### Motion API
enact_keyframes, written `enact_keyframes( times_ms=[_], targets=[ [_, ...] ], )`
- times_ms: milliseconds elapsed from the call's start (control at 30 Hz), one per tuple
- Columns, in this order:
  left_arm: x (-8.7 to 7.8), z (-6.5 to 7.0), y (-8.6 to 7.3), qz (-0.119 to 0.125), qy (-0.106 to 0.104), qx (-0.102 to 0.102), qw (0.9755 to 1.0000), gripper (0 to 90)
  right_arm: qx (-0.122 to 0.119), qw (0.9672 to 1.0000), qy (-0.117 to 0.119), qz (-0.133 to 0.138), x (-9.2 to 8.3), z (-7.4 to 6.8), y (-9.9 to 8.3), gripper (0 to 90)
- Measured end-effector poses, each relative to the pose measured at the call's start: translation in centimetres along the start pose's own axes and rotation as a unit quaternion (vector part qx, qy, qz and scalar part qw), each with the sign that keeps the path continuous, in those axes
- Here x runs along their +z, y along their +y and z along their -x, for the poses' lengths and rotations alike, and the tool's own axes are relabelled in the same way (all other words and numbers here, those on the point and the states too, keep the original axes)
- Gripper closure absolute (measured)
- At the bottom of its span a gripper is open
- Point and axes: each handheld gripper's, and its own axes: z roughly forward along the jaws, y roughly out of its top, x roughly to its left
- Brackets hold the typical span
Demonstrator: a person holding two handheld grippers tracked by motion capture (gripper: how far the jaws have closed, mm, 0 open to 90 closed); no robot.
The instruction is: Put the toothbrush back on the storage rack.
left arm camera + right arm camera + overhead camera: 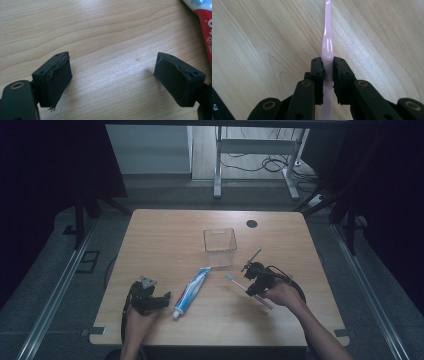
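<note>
Pink plastic marks the toothbrush (248, 290), which the right gripper (254, 281) has clamped by its handle at the right side of the wooden table (165, 227). In the right gripper view the two jaws press on either side of the handle (327, 82), and the slim neck runs straight away from them over the wood grain. From above, the brush lies slanted, its head pointing left and toward the far side, its handle end nearer the person's right hand (282, 295).

At the near left, the left gripper (162, 299) sits low over the table with its jaws spread wide and nothing between them; only bare wood shows between the pads (58, 77).

Between the two grippers lies a toothpaste tube (191, 291), white, blue and red, cap toward the near edge. Its red part carries white print (207, 27), too cropped to read.

Beyond the tube stands a clear plastic box (220, 247), near the table's middle.
</note>
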Motion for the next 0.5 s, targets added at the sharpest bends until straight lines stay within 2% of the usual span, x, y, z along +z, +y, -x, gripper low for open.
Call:
enact_keyframes(
  times_ms=[500],
  targets=[
    [0.0,0.0,0.0,0.001,0.001,-0.001,1.0,14.2,-0.003,0.9991,-0.007,0.042,-3.6,0.4,1.3,78.3]
  ],
)
